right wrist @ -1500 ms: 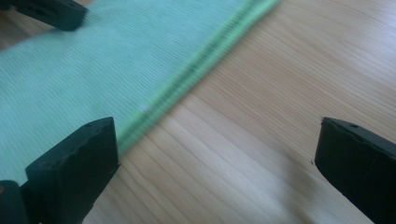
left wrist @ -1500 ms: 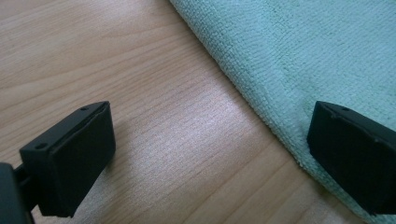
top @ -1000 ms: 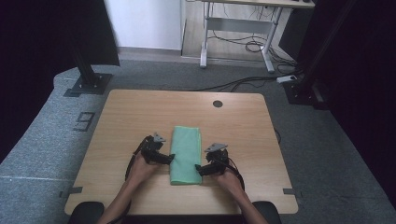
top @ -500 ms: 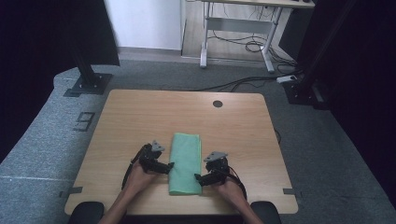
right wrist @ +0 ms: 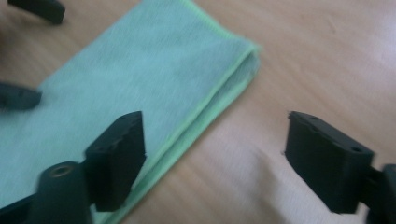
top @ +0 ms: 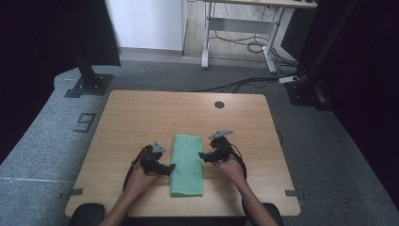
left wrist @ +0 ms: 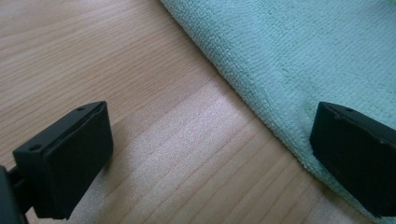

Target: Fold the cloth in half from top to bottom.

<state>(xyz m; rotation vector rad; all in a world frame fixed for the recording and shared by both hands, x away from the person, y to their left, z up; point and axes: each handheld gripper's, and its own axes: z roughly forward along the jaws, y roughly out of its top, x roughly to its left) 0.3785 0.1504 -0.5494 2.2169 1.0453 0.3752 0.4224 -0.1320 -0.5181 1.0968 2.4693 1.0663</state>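
Towel (top: 187,165) runs lengthwise away from you, between both grippers; left gripper (top: 170,167) and right gripper (top: 201,156) straddle its long edges, released, right jaws just narrowing on nothing.

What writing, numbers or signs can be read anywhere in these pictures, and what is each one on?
"9": a large grey numeral on the carpet, left of the table in the high view.
No print shows on the green towel, the tabletop, or the black jaws in the two gripper views.
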